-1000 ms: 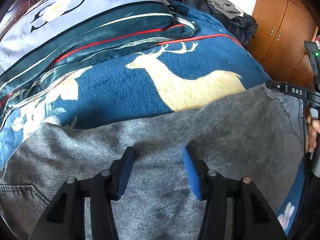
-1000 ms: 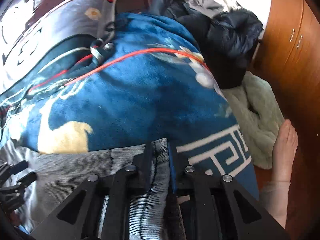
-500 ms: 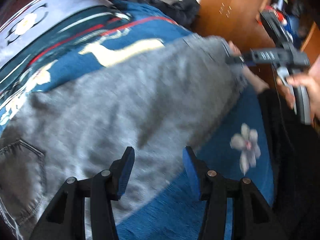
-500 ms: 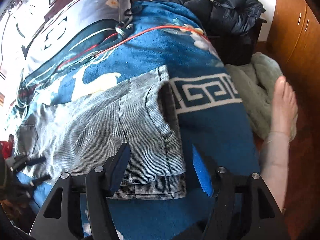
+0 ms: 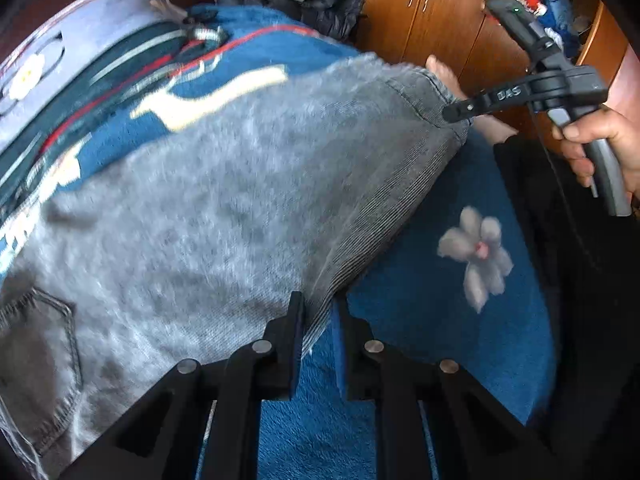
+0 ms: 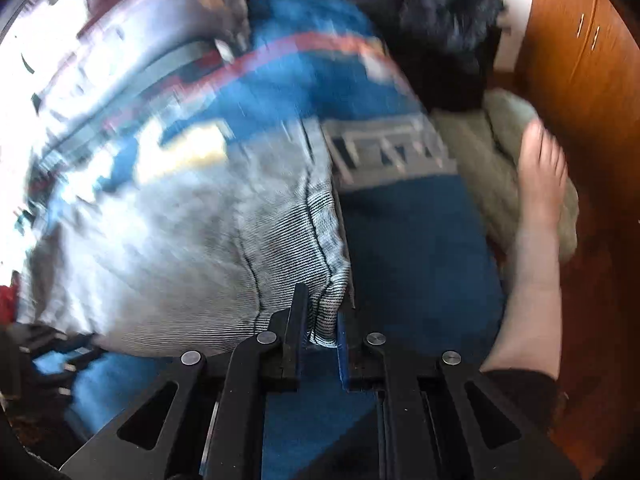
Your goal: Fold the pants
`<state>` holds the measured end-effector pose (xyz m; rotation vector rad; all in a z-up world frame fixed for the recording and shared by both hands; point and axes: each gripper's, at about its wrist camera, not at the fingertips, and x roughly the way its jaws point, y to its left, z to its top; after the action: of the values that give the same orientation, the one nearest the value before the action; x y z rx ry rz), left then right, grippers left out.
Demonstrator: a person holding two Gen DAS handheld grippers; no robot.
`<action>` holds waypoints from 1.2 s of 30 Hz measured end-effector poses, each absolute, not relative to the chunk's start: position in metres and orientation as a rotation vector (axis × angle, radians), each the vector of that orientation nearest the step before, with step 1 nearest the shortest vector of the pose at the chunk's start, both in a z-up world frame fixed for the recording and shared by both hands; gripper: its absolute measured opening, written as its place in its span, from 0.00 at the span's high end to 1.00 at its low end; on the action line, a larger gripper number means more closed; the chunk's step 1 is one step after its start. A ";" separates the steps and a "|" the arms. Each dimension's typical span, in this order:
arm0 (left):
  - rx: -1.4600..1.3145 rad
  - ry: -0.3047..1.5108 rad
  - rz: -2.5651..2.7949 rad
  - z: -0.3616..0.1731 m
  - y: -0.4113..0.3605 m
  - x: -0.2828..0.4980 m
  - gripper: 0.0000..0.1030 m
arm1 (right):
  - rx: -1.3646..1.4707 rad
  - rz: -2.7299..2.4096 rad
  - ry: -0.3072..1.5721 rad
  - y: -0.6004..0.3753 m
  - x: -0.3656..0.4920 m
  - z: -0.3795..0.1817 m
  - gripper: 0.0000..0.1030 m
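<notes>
Grey denim pants [image 5: 208, 216] lie spread across a blue blanket [image 5: 432, 320] on the bed; a back pocket shows at lower left. My left gripper [image 5: 318, 320] is shut on the near long edge of the pants. My right gripper [image 6: 322, 320] is shut on the near corner of the pants' hem [image 6: 326, 264]. In the left wrist view the right gripper [image 5: 460, 114] meets the pants' far right end, held by a hand. The pants [image 6: 180, 240] also show in the right wrist view, blurred.
A wooden wardrobe [image 5: 436, 8] stands to the right. A pile of dark clothes [image 5: 316, 0] sits at the bed's far end. A bare foot [image 6: 540, 200] rests on a pale green cloth [image 6: 480, 148] on the floor. A patterned pillow [image 5: 60, 52] lies at far left.
Both grippers were open half a second ago; each has closed on the near edge of the pants. Both views are blurred with motion.
</notes>
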<state>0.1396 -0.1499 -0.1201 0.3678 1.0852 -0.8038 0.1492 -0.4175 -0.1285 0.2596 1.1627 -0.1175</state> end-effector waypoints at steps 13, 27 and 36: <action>0.204 1.040 -0.559 -0.064 -0.009 0.143 0.47 | 0.051 -0.238 1.033 -0.345 0.143 -0.076 0.42; -0.058 1.248 -0.212 -0.076 0.213 0.154 0.17 | -0.087 0.635 0.983 -0.038 0.142 -0.089 0.41; -0.444 1.318 -0.216 -0.113 0.235 0.169 0.22 | -0.382 0.788 0.965 0.086 0.146 -0.115 0.44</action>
<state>0.1693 0.2349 -0.1131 -0.4437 1.3176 -0.2162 0.1462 0.0859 -0.1154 -0.3815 0.9651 0.7885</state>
